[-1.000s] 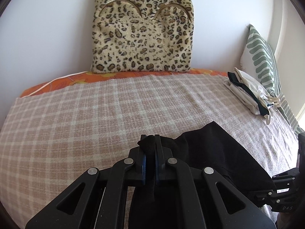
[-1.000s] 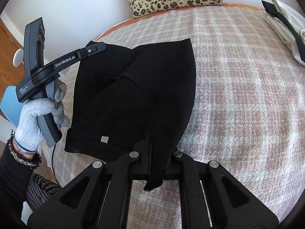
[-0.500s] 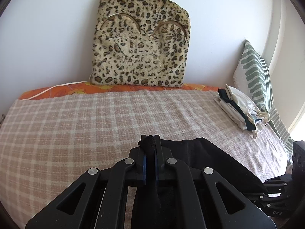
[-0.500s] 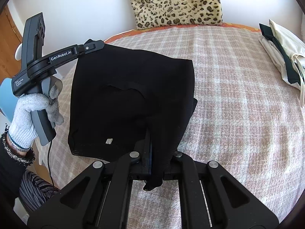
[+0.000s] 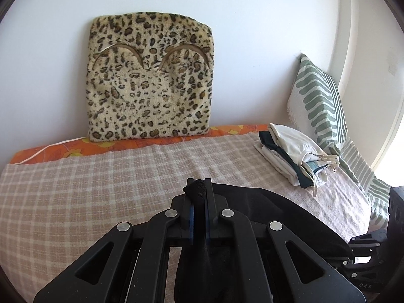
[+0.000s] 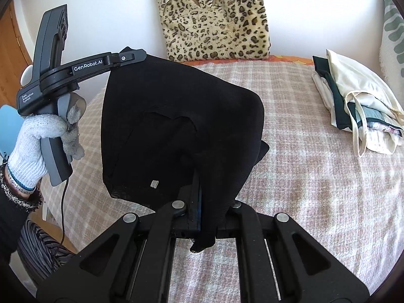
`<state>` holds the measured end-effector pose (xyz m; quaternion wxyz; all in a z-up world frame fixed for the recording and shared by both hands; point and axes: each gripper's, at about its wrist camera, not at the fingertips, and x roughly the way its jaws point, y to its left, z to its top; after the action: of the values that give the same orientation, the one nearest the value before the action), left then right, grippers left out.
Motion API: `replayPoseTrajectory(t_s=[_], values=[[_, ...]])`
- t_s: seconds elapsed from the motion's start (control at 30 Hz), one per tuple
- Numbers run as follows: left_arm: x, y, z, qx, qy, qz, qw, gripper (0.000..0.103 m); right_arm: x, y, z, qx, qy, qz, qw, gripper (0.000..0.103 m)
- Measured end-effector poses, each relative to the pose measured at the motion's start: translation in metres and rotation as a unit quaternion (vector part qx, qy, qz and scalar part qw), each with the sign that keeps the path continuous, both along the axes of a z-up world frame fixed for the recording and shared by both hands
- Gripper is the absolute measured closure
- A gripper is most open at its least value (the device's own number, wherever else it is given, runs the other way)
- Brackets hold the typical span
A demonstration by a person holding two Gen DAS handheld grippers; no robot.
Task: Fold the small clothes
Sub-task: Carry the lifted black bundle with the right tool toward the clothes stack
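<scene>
black garment (image 6: 176,131) mid-frame, hanging over bed (image 6: 315,189) | left gripper (image 6: 131,56) + right gripper (image 6: 199,202) both clamped on its edge | thin, limp, light; grip corners/hem

Black garment (image 6: 181,131), leopard-print cushion (image 5: 151,75), pink-and-cream checked blanket (image 5: 75,189), green-striped pillow (image 5: 318,106).

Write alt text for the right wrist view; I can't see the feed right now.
Both grippers hold a black garment up over a checked bedspread: the right gripper is clamped on its near edge, the left gripper, in a gloved hand, on its far corner. Folded clothes lie to the right, with a leopard-print cushion against the wall.
</scene>
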<state>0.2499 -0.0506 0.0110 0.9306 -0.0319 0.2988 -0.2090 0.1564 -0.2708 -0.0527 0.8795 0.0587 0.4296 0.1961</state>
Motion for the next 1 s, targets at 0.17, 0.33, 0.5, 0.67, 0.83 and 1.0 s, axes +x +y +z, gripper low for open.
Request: replayPoseTrajectory(t_s=[0.17,0.33,0.5,0.67,0.83,1.0], values=[[0.005,-0.049,0.027,0.001,-0.025,-0.031,0.9992,0.099,-0.004,-0.037,0.022,-0.007,-0.026,-0.021,0.999,0.097],[0.016,-0.103,0.051,-0.002,-0.045,-0.064,0.9969,0.099,-0.007,-0.082,0.041,-0.029,-0.055,-0.045,0.997,0.097],[0.029,-0.158,0.066,-0.007,-0.060,-0.095,0.9936,0.099,-0.002,-0.135,0.049,-0.048,-0.066,-0.078,0.994,0.097],[0.050,-0.209,0.073,-0.014,-0.069,-0.121,0.9902,0.099,0.010,-0.183,0.053,-0.090,-0.077,-0.106,0.987,0.097],[0.072,-0.257,0.076,-0.022,-0.073,-0.140,0.9872,0.099,0.034,-0.227,0.054,-0.120,-0.083,-0.129,0.981,0.097],[0.093,-0.298,0.077,-0.020,-0.081,-0.147,0.9856,0.099,0.066,-0.262,0.052,-0.155,-0.096,-0.141,0.973,0.097]])
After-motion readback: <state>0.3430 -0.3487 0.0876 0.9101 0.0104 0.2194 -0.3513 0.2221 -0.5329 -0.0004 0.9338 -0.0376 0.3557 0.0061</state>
